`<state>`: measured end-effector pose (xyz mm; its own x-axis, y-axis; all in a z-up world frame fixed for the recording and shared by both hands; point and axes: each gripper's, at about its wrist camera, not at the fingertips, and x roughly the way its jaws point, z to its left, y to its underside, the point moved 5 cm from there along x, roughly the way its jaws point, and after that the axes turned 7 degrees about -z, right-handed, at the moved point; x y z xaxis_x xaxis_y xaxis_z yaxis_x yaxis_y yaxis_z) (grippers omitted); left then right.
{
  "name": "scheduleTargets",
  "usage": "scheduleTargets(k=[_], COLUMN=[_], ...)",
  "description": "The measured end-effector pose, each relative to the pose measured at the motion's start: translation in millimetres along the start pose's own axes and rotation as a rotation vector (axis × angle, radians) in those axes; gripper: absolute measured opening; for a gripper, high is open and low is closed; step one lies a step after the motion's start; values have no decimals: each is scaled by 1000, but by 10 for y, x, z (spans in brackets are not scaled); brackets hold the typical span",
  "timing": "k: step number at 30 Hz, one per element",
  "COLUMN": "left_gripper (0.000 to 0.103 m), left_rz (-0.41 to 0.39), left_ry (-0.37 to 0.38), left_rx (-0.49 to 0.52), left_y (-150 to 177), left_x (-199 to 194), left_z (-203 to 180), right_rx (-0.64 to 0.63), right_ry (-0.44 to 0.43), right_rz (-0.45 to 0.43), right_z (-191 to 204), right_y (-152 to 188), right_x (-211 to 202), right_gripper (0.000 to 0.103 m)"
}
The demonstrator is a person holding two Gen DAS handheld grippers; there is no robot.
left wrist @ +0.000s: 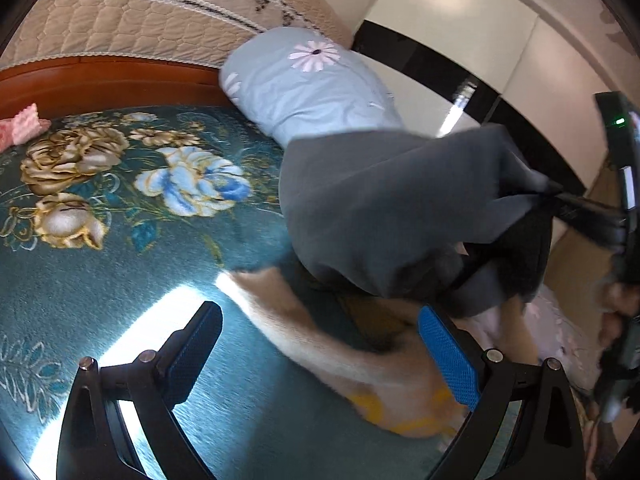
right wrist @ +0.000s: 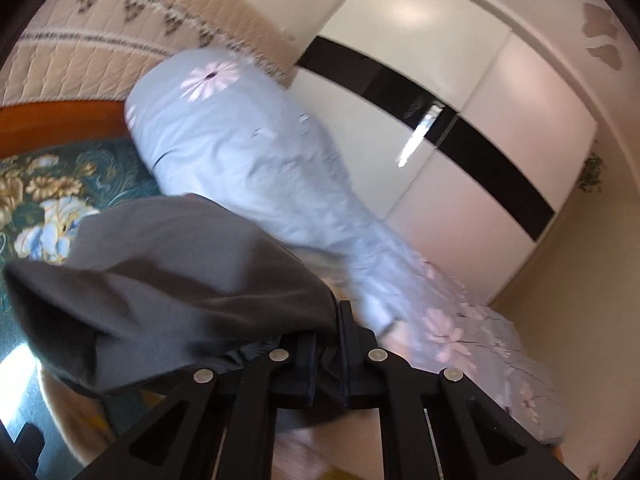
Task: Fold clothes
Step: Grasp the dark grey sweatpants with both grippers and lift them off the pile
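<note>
A dark grey garment (left wrist: 384, 208) hangs in the air above the bed, held up at one corner by my right gripper (left wrist: 560, 196). In the right wrist view the same grey cloth (right wrist: 168, 280) is pinched between the shut black fingers of the right gripper (right wrist: 332, 344) and drapes to the left. My left gripper (left wrist: 320, 344) is open and empty, with blue pads (left wrist: 448, 356), low over the bed and below the hanging cloth. A tan garment with yellow trim (left wrist: 360, 360) lies on the bed between the left fingers.
The bed has a teal flowered cover (left wrist: 120, 208). A light blue flowered duvet roll (left wrist: 304, 84) lies behind the cloth, against a quilted beige headboard (left wrist: 140, 12). A pink cloth (left wrist: 20, 128) lies at far left. A white and black wardrobe (right wrist: 440, 112) stands behind.
</note>
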<state>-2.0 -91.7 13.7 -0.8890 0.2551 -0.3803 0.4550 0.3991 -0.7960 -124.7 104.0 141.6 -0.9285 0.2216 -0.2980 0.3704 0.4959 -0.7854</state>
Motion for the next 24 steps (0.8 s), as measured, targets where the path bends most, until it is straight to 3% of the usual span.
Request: scheduleTargets(k=[5, 9, 16, 24], left_gripper=[99, 99, 99, 99], left_rz=[-9, 34, 157, 254], left_ry=[115, 204, 282, 246], left_rx=[76, 146, 153, 206], left_y=[68, 350, 603, 1007], left_x=[-336, -723, -1300, -1598], left_z=[-376, -662, -1022, -1058], right_rx=[32, 40, 33, 99], right_ry=[32, 26, 24, 99], right_rz=[-9, -13, 15, 100], right_z=[-556, -914, -1226, -1490], right_y=[2, 284, 1126, 2260], right_x=[-535, -1034, -1804, -2317], right_gripper=[9, 9, 9, 9])
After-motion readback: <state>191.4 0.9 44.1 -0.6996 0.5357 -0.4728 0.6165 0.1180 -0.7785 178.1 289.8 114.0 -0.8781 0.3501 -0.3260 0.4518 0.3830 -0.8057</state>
